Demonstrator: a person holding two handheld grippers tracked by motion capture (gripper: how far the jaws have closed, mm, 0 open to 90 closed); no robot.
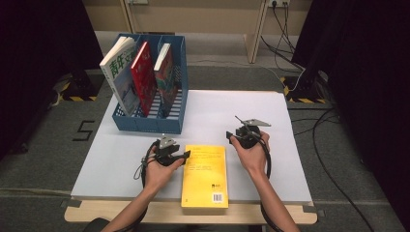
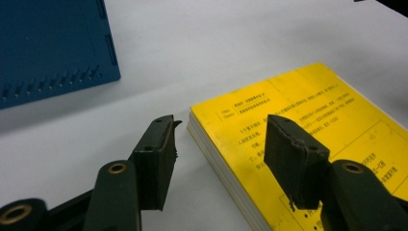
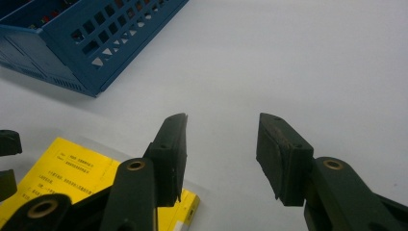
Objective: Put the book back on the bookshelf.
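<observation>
So, quick rundown of where we are, nearest stuff first:

1. Closest to us is the yellow book (image 1: 204,175), lying flat with its back cover up, barcode end at the near edge of the white table (image 1: 290,159). That bottom end looks like it sticks out a little over the tabletop edge, so there's a lip to get under if we want it.

2. Our left gripper (image 1: 186,155) sits right at the book's far-left corner. In the left gripper view its jaws stand wide, one out over the bare table, the other over the cover, with the book's long page edge (image 2: 216,159) between them. Nothing pinched yet.

3. Our right gripper (image 1: 228,137) hovers just past the book's far-right corner, jaws wide and empty, pointing at bare tabletop.

4. Handling guess: a thick paperback, so moderately heavy, stiff across its thickness but floppy if we only catch the cover. The cover looks glossy, probably a bit slippery. We'd bite the whole block of pages near the spine or a corner, not just the top sheets.

5. Room: plenty of open white surface to the right and beyond the book.

6. Farthest is the blue file rack (image 1: 170,123) at the back left, with three books (image 1: 143,79) standing in its slots. The rightmost slot seems to have space.
</observation>
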